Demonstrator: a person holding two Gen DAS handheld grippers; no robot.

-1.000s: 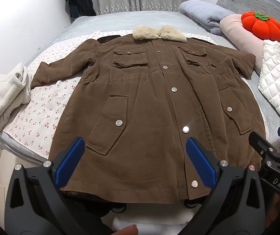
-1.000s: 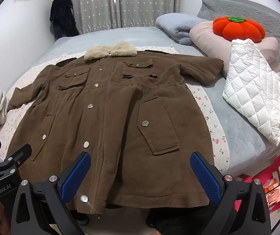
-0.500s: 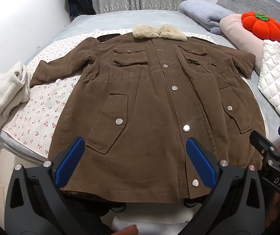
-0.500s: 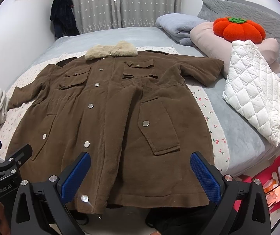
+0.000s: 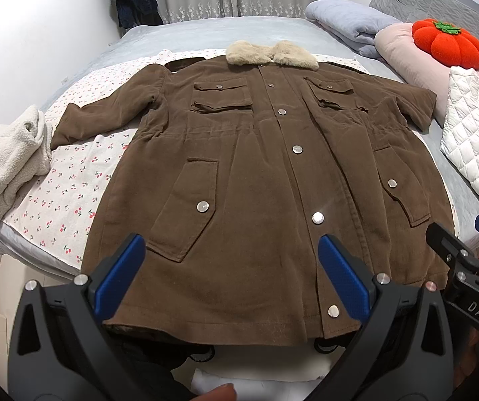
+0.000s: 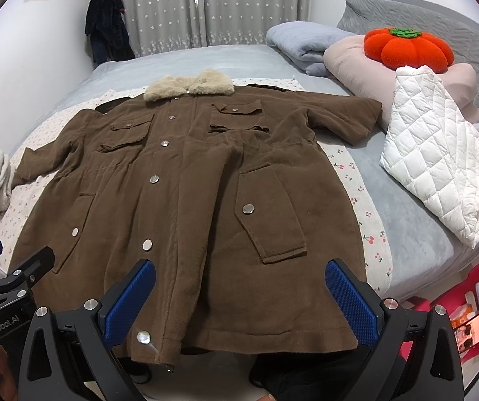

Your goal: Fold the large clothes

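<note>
A grey bed (image 5: 206, 38) fills the room ahead, and over its near half lies a cherry-print sheet (image 5: 72, 180) carrying the brown coat (image 5: 256, 173), spread flat and face up with its snaps done up. The coat's long axis runs straight away from the tongs: fleece collar (image 5: 271, 55) at the far end, hem hanging just over the near edge of the bed directly in front of both tools. One sleeve (image 5: 105, 113) stretches out to the left toward a cream fleece bundle (image 5: 8, 163); the other sleeve (image 6: 343, 117) reaches right, near a white quilted jacket (image 6: 440, 167). The left gripper (image 5: 231, 275) hovers over the hem's left and middle part, jaws spread wide and holding nothing; the right gripper (image 6: 239, 299) hovers over the right part, likewise released. Each hand is thus nearer its own side, which suggests folding the sleeves inward first
</note>
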